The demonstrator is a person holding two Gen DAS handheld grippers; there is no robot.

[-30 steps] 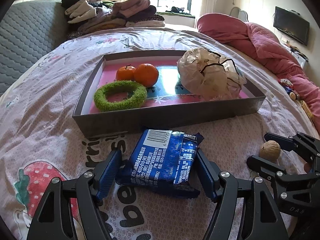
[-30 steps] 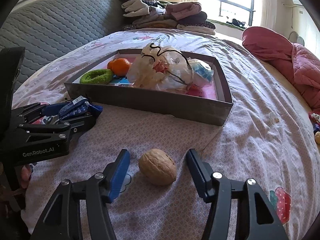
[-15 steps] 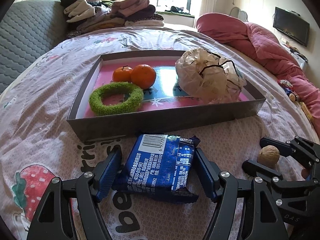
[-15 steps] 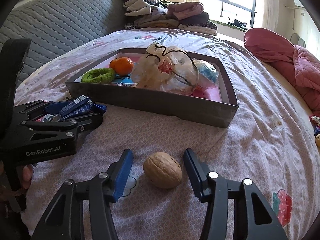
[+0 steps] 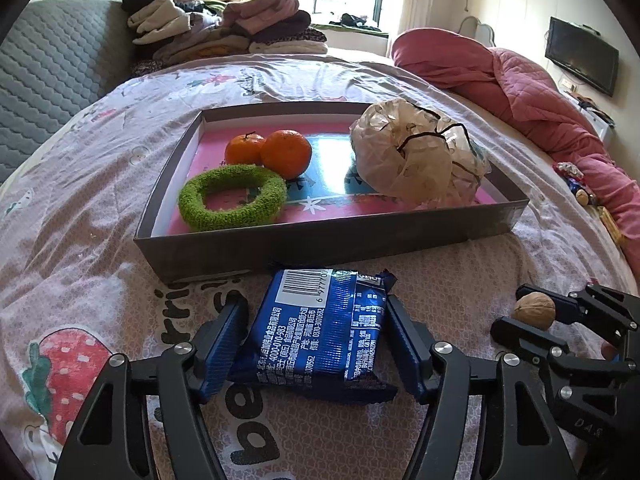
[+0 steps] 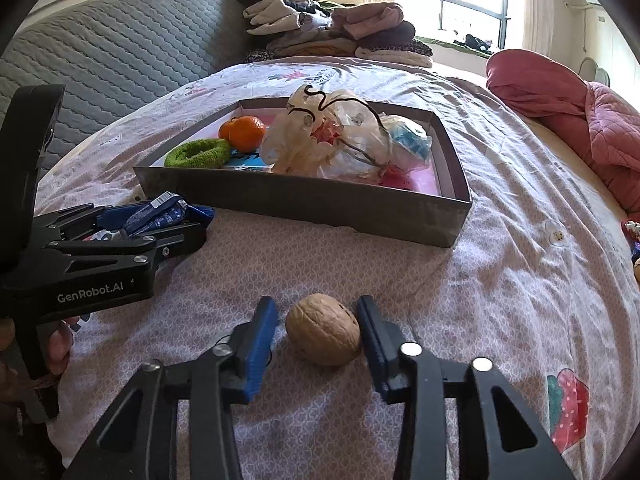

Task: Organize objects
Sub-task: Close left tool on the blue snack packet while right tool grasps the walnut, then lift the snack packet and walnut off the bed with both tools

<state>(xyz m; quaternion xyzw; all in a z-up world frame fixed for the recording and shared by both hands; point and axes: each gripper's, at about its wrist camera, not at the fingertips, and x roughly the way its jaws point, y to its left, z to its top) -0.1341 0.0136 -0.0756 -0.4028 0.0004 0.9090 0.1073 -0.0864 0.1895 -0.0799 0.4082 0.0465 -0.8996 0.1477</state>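
Observation:
A blue snack packet (image 5: pixel 320 332) lies on the bedspread just in front of the grey box (image 5: pixel 320 246). My left gripper (image 5: pixel 316 344) straddles it with jaws open, pads close to its sides; it also shows in the right wrist view (image 6: pixel 132 228). A walnut (image 6: pixel 323 329) lies on the bed between the jaws of my right gripper (image 6: pixel 318 334), which is open with a small gap on the left side. The walnut also shows in the left wrist view (image 5: pixel 534 311). The box holds two oranges (image 5: pixel 286 153), a green ring (image 5: pixel 232 196) and a tied plastic bag (image 5: pixel 416 156).
Folded clothes (image 5: pixel 224 36) are stacked at the head of the bed. A pink quilt (image 5: pixel 520 92) lies along the right side, with small toys (image 5: pixel 576 188) beside it. A grey padded headboard (image 6: pixel 100 56) stands on the left. A television (image 5: pixel 580 60) hangs on the right wall.
Both grippers' jaws have narrowed around their objects. The right gripper has moved forward so the walnut sits deeper between its pads. The packet and walnut still rest on the bed.

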